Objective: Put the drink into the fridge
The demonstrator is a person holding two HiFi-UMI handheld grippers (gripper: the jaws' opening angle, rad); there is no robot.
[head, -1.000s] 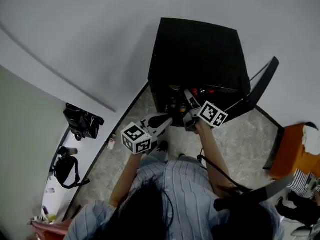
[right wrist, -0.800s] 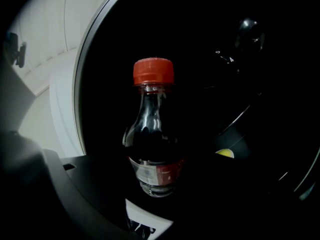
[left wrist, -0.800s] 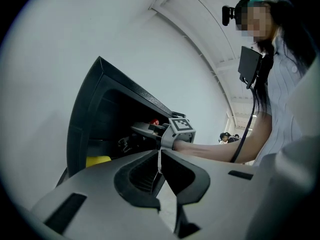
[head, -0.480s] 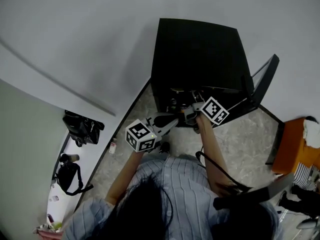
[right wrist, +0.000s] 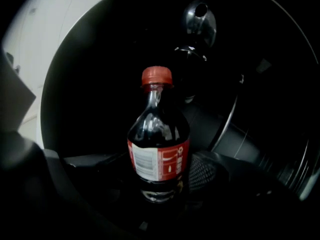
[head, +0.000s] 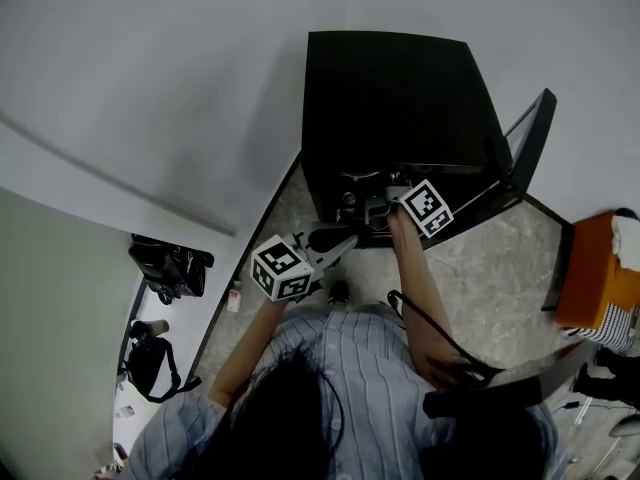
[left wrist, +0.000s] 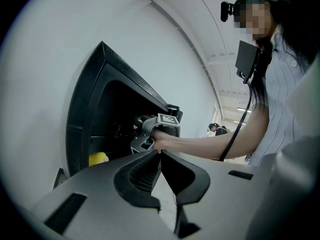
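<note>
Moved: right gripper (right wrist: pixel 157 181) pushed further into the mini fridge (head: pixel 390 98) opening.
Fridge door (head: pixel 525 143): swung open at right.
Left gripper (left wrist: pixel 159 156): outside fridge front, fingers (left wrist: pixel 135 176) pressed together, empty.
Right fingers (right wrist: pixel 201 173): pinching cola bottle (right wrist: pixel 159 144) low on body.
Bottle: upright, red cap up, inside dark fridge opening.

This looks like a workroom in an office or a lab building rather than a home kitchen, though which of the two I cannot tell. The walls (head: pixel 150 58) are bare and white, and the floor (head: pixel 480 258) is of speckled stone tiles. A small black fridge (head: pixel 390 98) stands alone against the wall. Black bags (head: pixel 172 266) lie on a white ledge (head: pixel 165 313). Farther off, other people (left wrist: pixel 216 129) stand under a long white ceiling (left wrist: pixel 200 24).
</note>
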